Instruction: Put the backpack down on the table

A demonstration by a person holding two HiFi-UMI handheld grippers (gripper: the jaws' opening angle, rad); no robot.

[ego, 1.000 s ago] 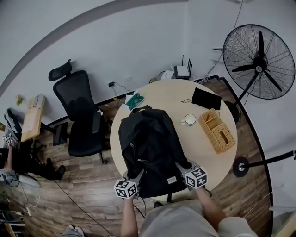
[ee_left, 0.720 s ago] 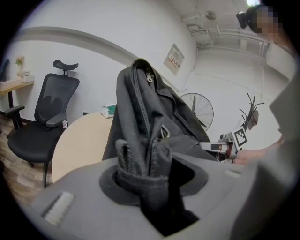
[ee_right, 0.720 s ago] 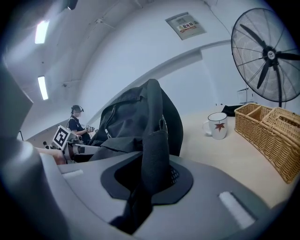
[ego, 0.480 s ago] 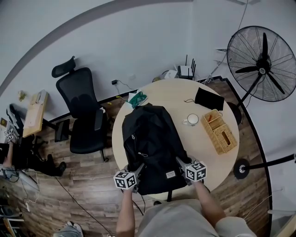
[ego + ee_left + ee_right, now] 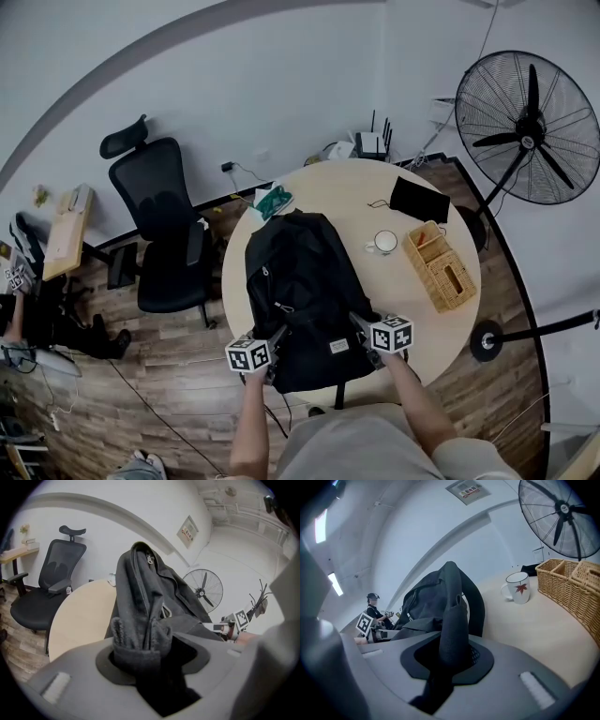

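The black backpack (image 5: 300, 277) lies lengthwise on the round pale table (image 5: 342, 192), its near end at the table's front edge. My left gripper (image 5: 277, 336) is at its near left corner. A bunched fold of the backpack (image 5: 140, 592) stands between the jaws of the left gripper (image 5: 150, 656), which are opening, with a dark gap beside the fold. My right gripper (image 5: 360, 324) is at the near right corner. In its own view the right gripper (image 5: 450, 656) is shut on a padded shoulder strap (image 5: 457, 611).
A white mug (image 5: 384, 242), a wicker basket (image 5: 441, 267) and a black pad (image 5: 418, 199) sit on the table's right half. A green item (image 5: 273, 202) lies at its far left edge. An office chair (image 5: 164, 234) stands to the left and a large fan (image 5: 525, 127) to the right.
Both grippers have shifted a little away from me with the backpack's near end, and the pack lies flatter on the table.
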